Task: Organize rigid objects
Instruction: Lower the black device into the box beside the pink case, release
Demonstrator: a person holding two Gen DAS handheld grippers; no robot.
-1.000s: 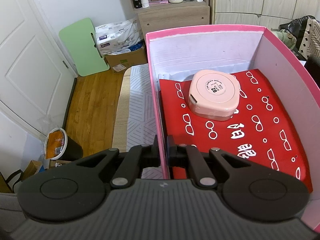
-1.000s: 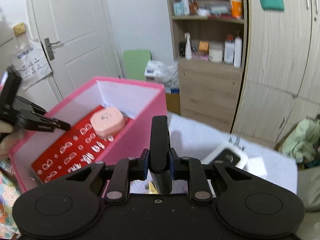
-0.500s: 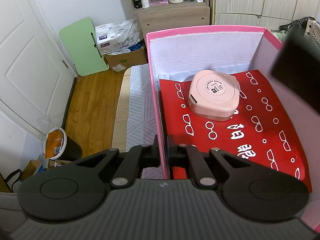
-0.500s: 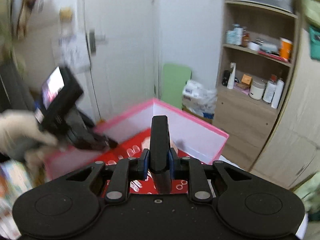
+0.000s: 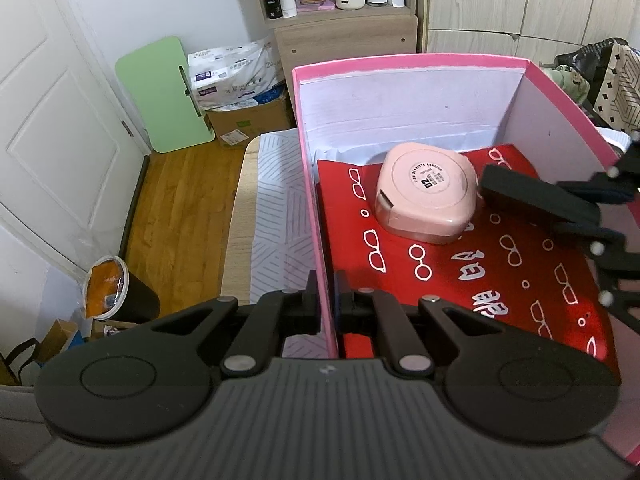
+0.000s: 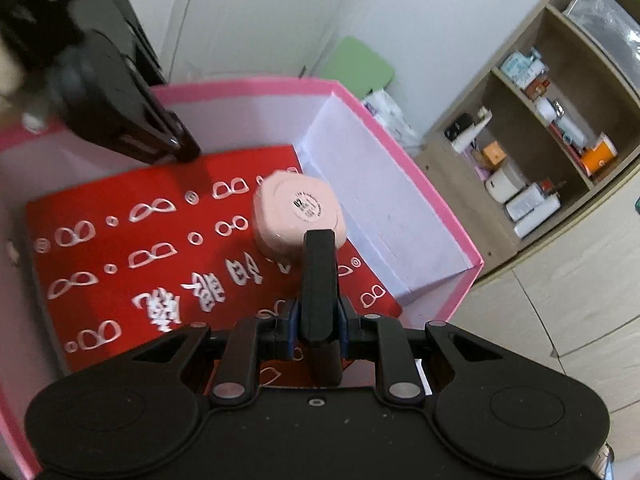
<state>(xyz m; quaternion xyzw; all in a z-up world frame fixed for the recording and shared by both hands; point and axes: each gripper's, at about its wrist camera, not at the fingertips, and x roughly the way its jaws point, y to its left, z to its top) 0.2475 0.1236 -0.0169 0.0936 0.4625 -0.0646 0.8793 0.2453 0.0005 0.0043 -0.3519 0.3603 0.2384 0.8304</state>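
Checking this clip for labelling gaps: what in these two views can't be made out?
- Black object in the right gripper: the fingers cover its lower half in the right wrist view; what it is stays unclear.
- Left gripper pinches the pink box wall; the wall hides the contact.
- Label on the pink case: print too small.
- Person's hand: blurred and cut off at the right wrist view's top-left corner.
- Red mat: near edge hidden by the left gripper body.

A white panelled door (image 5: pixel 52 128) stands at the left above a wooden floor (image 5: pixel 180 216), where a pale green board (image 5: pixel 164 92) leans on the wall beside a cardboard carton (image 5: pixel 248 120) topped with a printed plastic pack (image 5: pixel 232 72), near a wooden shelf unit (image 5: pixel 344 12) holding bottles and jars.
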